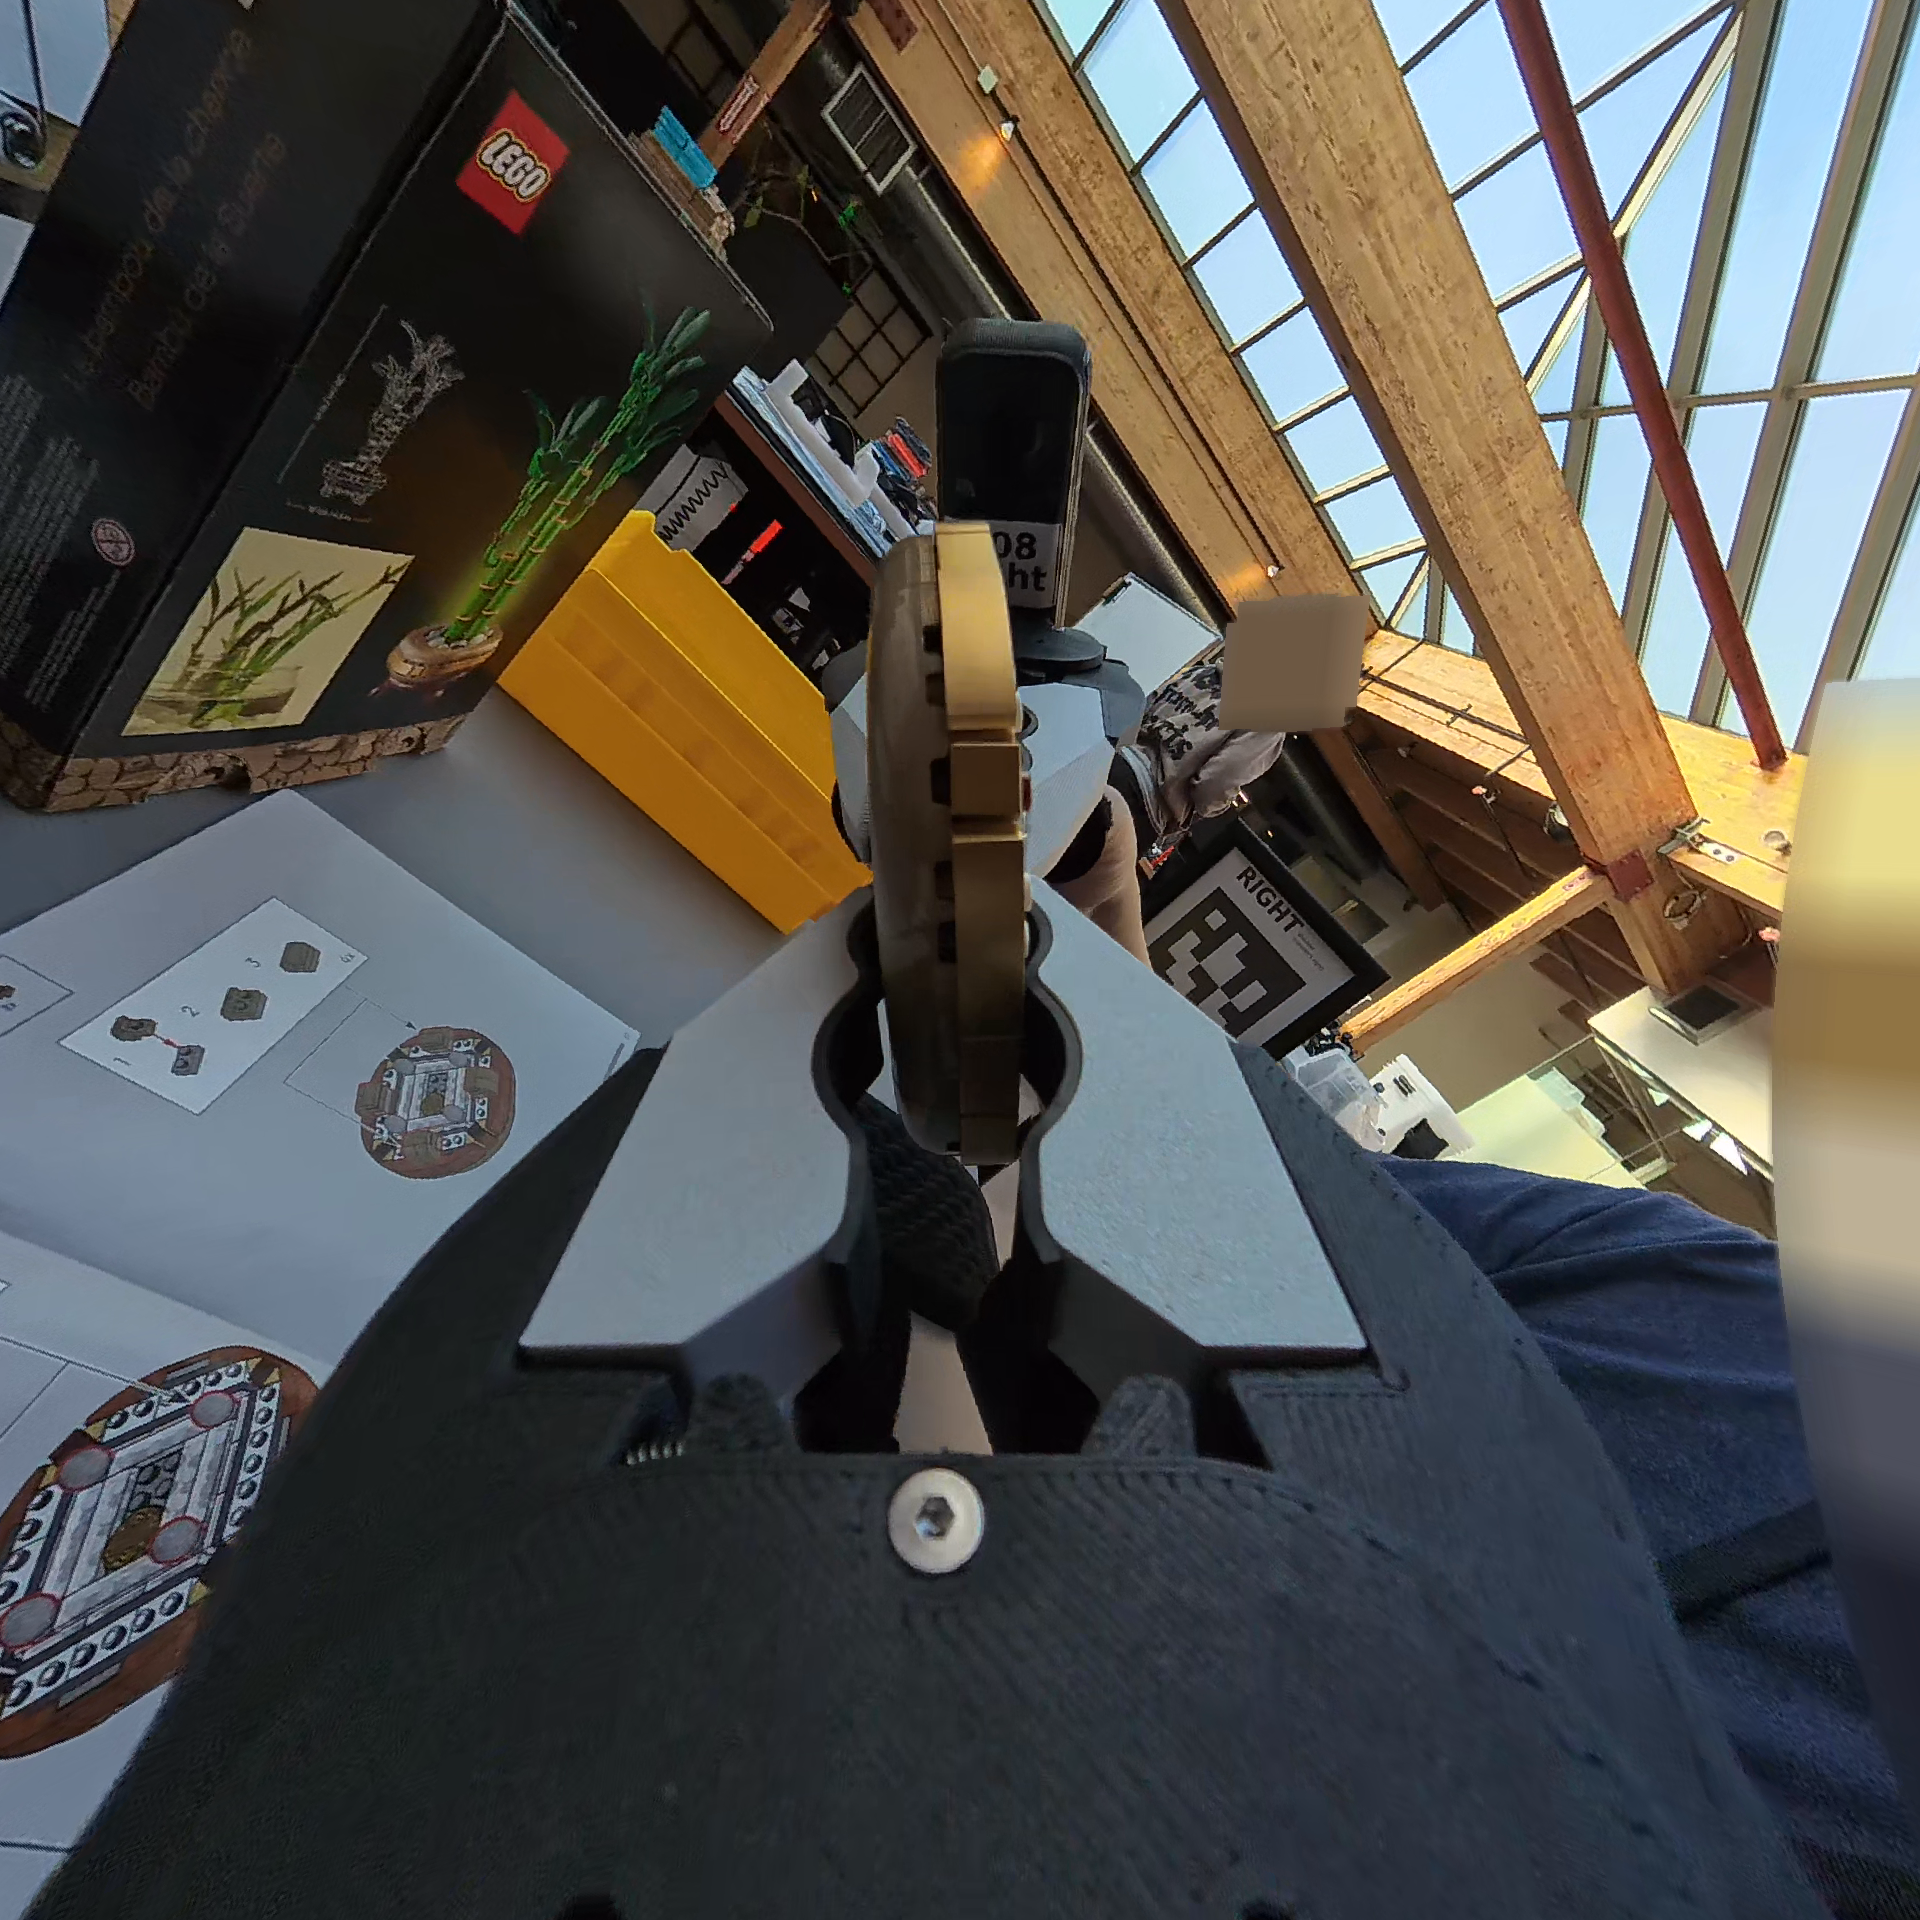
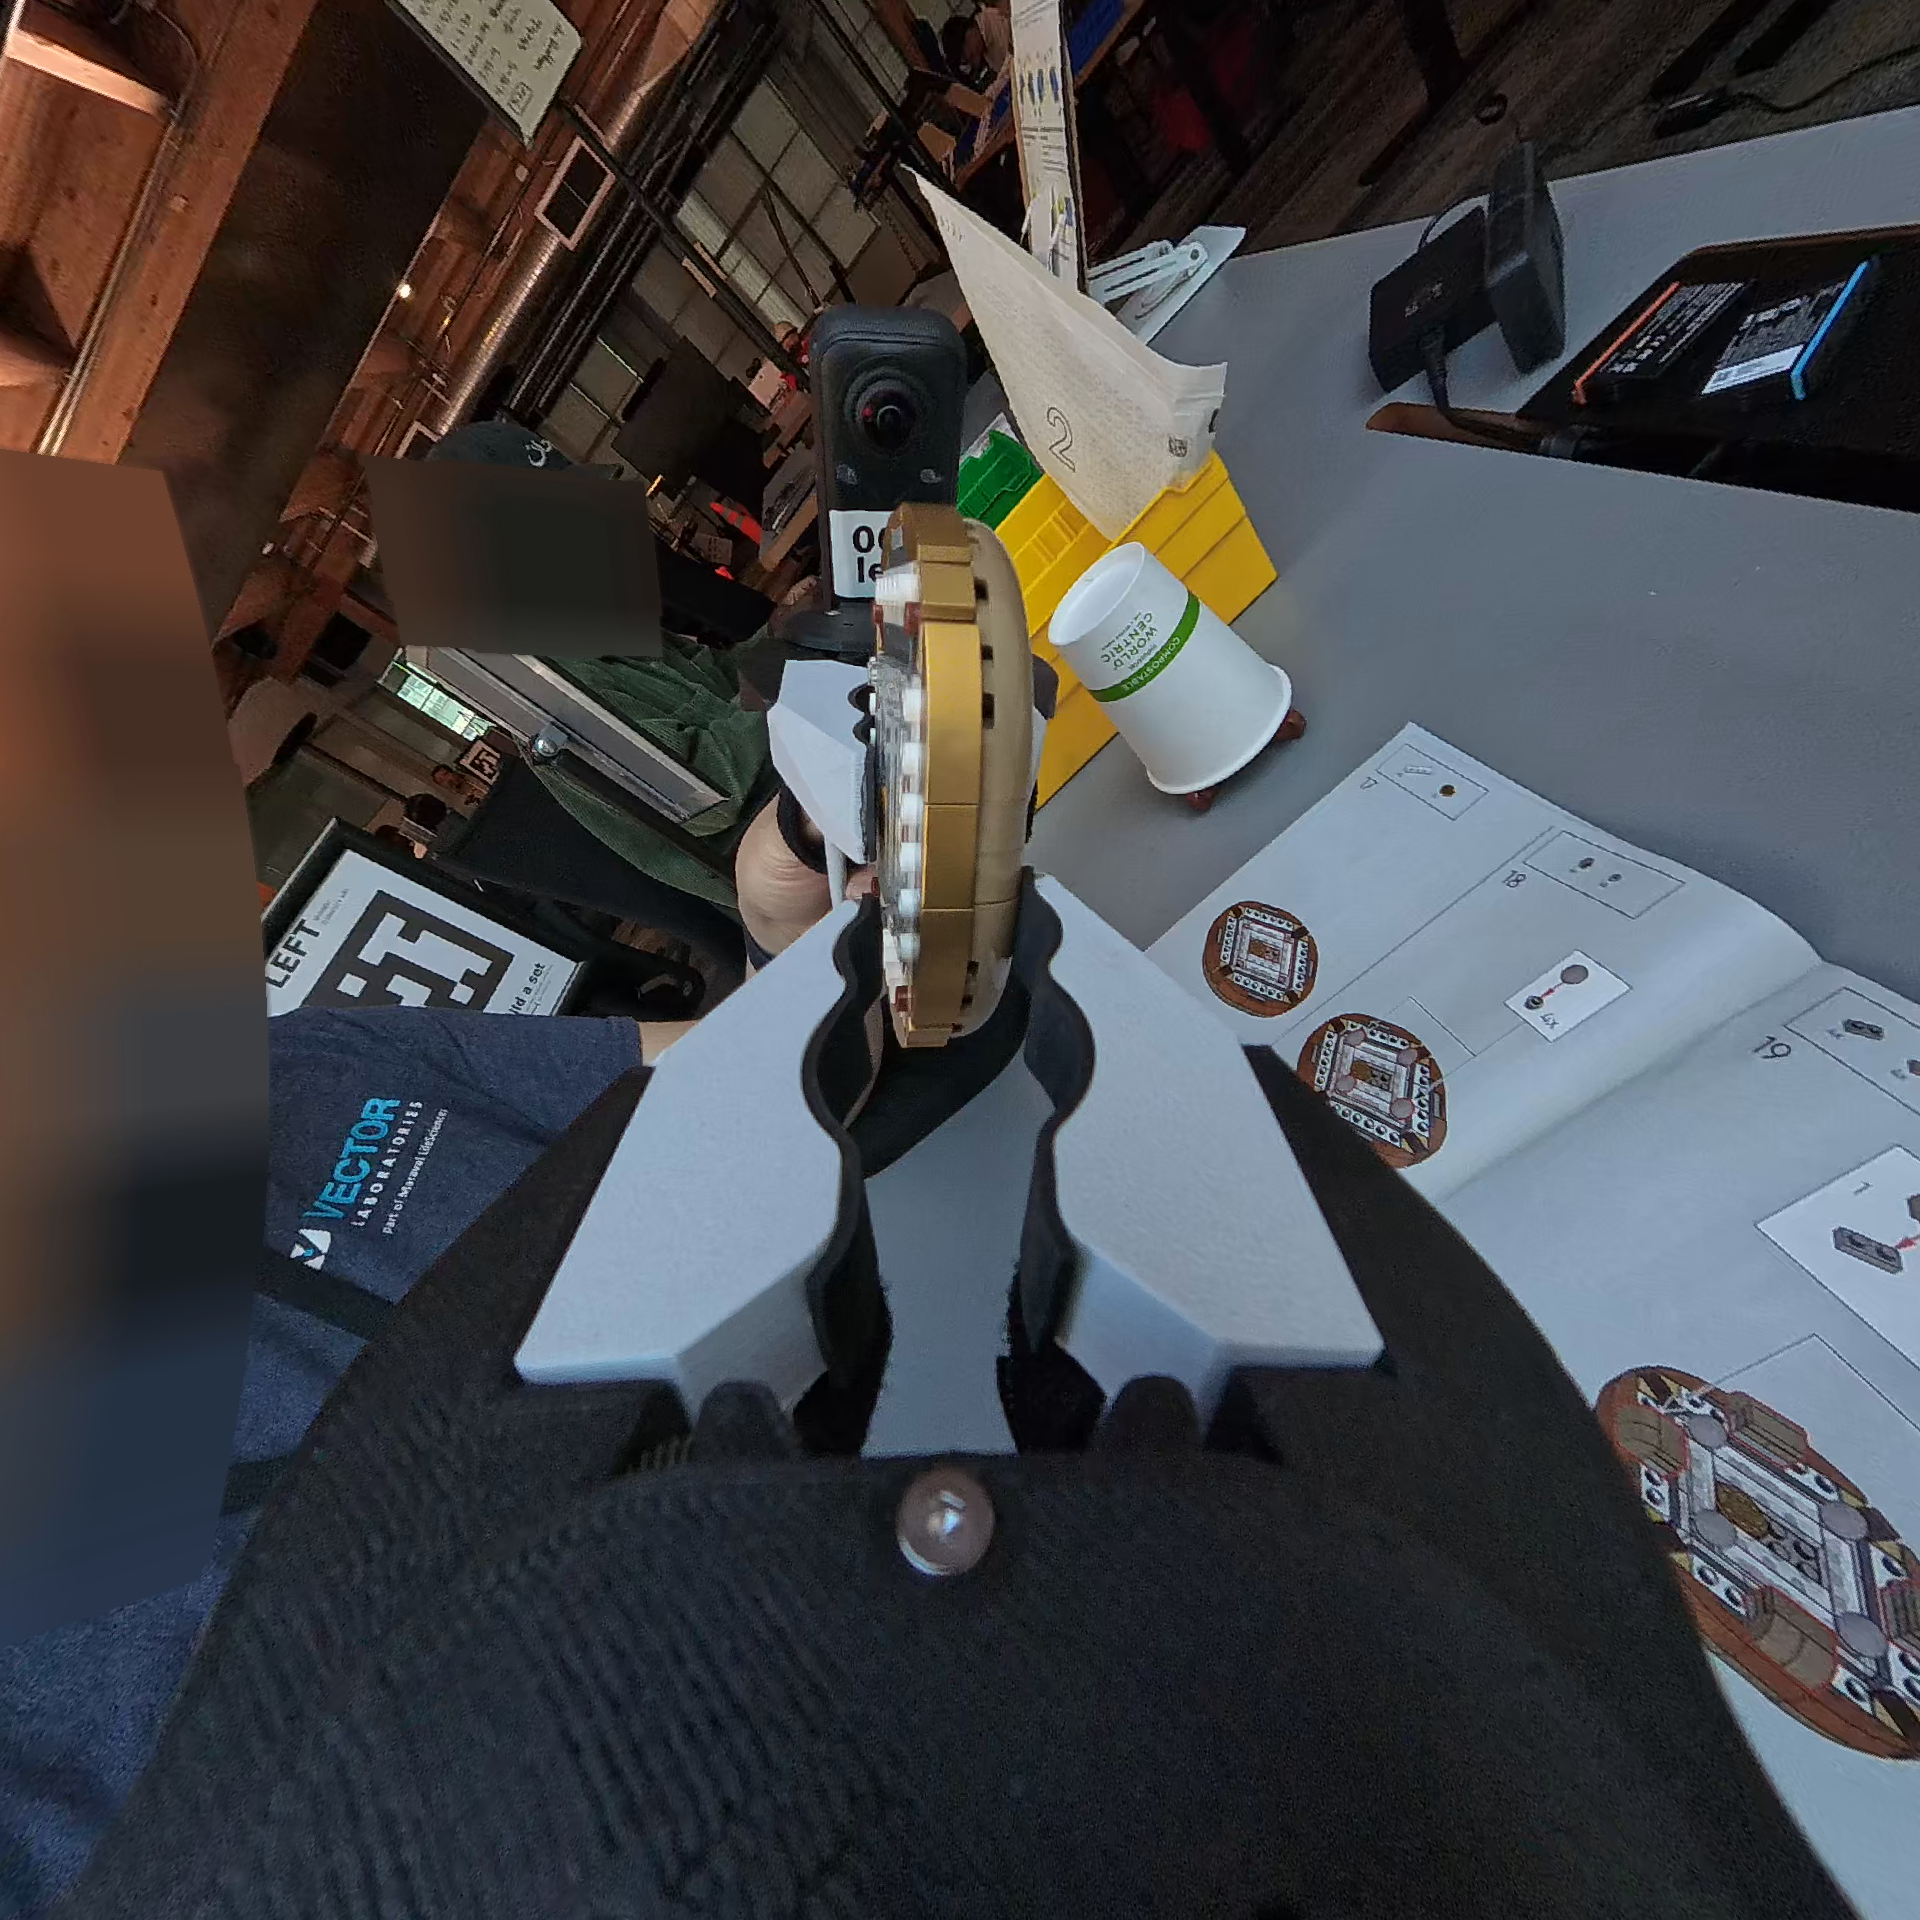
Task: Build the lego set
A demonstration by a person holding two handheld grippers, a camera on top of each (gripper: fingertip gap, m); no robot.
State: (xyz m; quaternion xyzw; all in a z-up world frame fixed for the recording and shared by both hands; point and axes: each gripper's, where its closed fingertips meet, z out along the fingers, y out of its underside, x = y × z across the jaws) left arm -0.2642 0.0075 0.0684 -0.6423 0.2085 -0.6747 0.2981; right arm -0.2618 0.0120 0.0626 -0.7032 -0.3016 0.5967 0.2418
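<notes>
A round gold and tan lego base [image 1: 951, 831] is held up edge-on in the air between both grippers. My left gripper [image 1: 951, 997] is shut on its near rim. In the right wrist view the same base [image 2: 951, 769] shows white studs on its left face, and my right gripper [image 2: 951, 966] is shut on its near rim from the opposite side. The right gripper's grey fingers [image 1: 1070, 727] show behind the base in the left wrist view. The left gripper's fingers [image 2: 821, 758] show behind it in the right wrist view.
An open instruction booklet [image 1: 260, 1143] lies on the grey table [image 2: 1558, 623], also in the right wrist view [image 2: 1558, 1039]. A black lego box [image 1: 312, 364], a yellow bin [image 1: 686, 717], an upturned white paper cup [image 2: 1174, 675], a paper bag [image 2: 1081, 384] and black devices [image 2: 1475, 270] stand farther off. Left and right tips are no more than a few centimetres apart.
</notes>
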